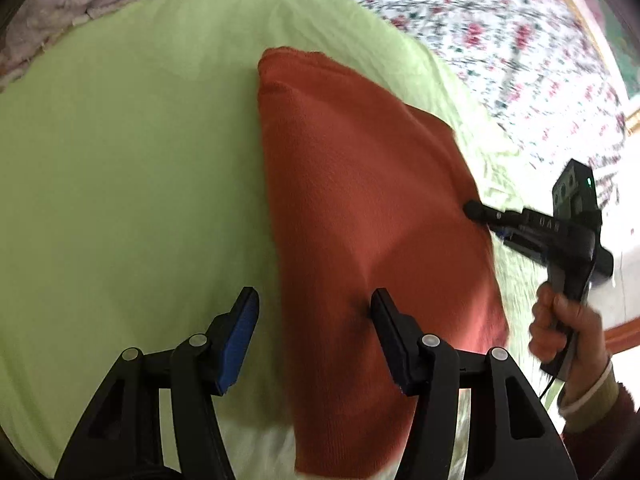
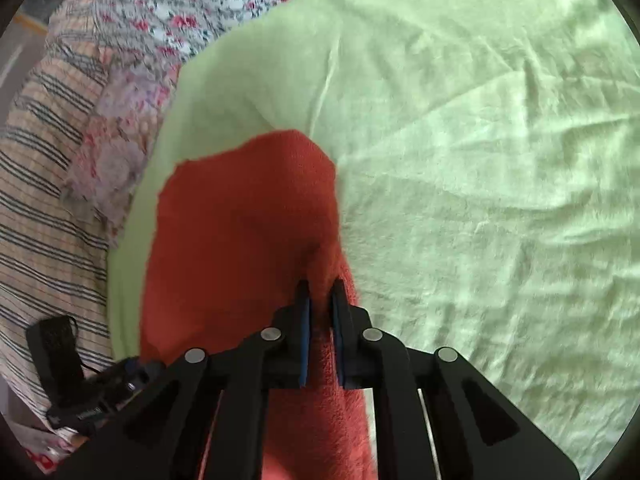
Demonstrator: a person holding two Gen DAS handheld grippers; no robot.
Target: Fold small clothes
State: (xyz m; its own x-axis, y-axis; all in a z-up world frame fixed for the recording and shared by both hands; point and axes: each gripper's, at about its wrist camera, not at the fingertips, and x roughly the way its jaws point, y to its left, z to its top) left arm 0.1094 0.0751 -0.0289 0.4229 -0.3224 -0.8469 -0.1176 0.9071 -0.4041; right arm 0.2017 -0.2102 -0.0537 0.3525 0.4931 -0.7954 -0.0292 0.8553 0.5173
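A rust-red knitted garment (image 1: 360, 200) lies on a light green blanket (image 1: 120, 160). My left gripper (image 1: 314, 300) is open, its jaws straddling the garment's left edge, the right finger over the cloth. In the left wrist view my right gripper (image 1: 474, 210) is at the garment's right edge, held by a hand (image 1: 560, 328). In the right wrist view the right gripper (image 2: 321, 286) is shut on a fold of the red garment (image 2: 240, 220), which hangs between the fingers. The left gripper (image 2: 100, 396) shows partly at the lower left there.
The green blanket (image 2: 480, 160) covers a bed with a floral sheet (image 1: 500, 40) beyond it. A striped cloth (image 2: 44, 200) and a pinkish quilt (image 1: 60, 12) lie beside the blanket. A wooden edge (image 1: 624, 330) shows at the right.
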